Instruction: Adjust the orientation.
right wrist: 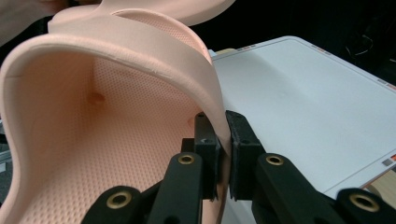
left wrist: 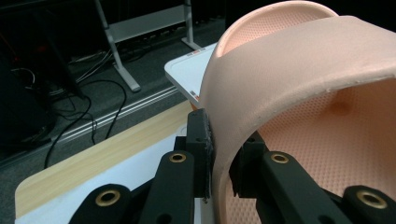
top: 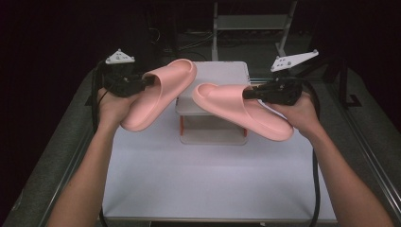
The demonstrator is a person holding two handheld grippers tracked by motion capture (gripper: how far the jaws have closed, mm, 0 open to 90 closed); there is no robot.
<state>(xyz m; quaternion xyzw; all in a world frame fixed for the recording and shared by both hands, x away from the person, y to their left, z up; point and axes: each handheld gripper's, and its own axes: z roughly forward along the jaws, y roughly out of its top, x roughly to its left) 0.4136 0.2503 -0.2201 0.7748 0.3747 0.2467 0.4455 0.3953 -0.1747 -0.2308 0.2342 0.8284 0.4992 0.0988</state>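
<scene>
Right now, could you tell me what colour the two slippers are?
Both slippers are plain pale pink, seen best in the high view.

Bare forearms, no sleeves. Left claw [top: 150,80], right claw [top: 247,93]: black, brass screws, grey triangular plates, black cables.

- Left slipper [top: 158,94] held above the desk [top: 208,179], left of the rack [top: 215,101], strap between the left gripper [top: 150,81] jaws.
- Right slipper [top: 241,109] before the rack, right of the other, well apart from it, strap between the right gripper [top: 247,93] jaws.
- Rack at the desk's far middle.
</scene>
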